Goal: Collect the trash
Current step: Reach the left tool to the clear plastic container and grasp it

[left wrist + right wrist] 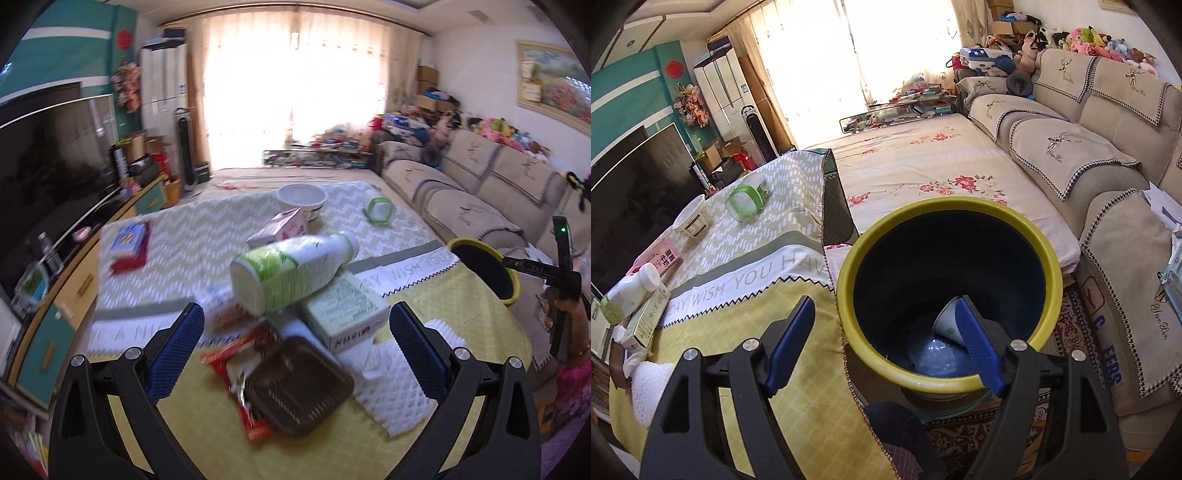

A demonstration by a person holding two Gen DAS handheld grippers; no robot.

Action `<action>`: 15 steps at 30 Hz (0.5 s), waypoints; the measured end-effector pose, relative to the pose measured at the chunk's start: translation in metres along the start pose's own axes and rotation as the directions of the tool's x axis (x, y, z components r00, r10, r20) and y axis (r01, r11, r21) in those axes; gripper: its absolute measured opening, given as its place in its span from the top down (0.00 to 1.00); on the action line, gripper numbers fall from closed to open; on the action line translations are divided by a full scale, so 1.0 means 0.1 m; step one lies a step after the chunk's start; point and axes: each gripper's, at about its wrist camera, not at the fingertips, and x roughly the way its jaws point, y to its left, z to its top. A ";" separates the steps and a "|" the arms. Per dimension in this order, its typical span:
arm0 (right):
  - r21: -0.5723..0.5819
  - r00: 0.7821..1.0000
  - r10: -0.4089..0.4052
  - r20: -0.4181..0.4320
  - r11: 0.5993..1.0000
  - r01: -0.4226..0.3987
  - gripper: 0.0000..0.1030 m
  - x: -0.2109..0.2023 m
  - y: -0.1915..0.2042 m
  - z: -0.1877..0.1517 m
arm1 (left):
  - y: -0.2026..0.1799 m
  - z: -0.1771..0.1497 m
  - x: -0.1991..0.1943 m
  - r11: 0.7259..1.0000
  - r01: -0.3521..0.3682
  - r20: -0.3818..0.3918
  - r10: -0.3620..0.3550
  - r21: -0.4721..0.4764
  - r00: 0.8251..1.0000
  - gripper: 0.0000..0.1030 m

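Hidden: my right gripper point(886, 334) covers part of the paper cup point(947, 323) in the bin; the left view is smeared, so print on the cartons is unreadable.
Left gripper point(297, 338): released, nothing between its blue pads, hanging over the trash pile on the table point(461, 369).
Right gripper: spread wide and empty, above the near rim of the bin.
Bottle point(291, 271): a green-and-white plastic bottle lying on its side, long axis from 7 to 2 o'clock, cap at 2 o'clock, base toward me, resting on a pale green carton point(343, 314).
Other trash: brown plastic tray point(299, 384) at 6 o'clock, over a red wrapper point(229, 363); pink carton point(280, 229) at 12 o'clock.
Bin point(849, 295): yellow-rimmed, dark inside, beside the table; it holds the tipped white paper cup and something pale blue I cannot identify.
Bowl point(301, 197): white, at the table's far end; contents not visible.
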 end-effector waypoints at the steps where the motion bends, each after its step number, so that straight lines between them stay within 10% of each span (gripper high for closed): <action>1: 0.002 1.000 0.002 -0.001 1.000 -0.002 0.28 0.00 0.01 0.00 | 0.03 0.04 0.07 1.000 0.019 -0.003 -0.019 0.009 1.000 0.04; 15: 0.006 0.999 0.012 -0.045 1.000 -0.012 0.27 0.09 0.08 -0.03 | 0.40 0.26 0.93 0.988 0.110 -0.088 -0.101 0.111 0.991 0.04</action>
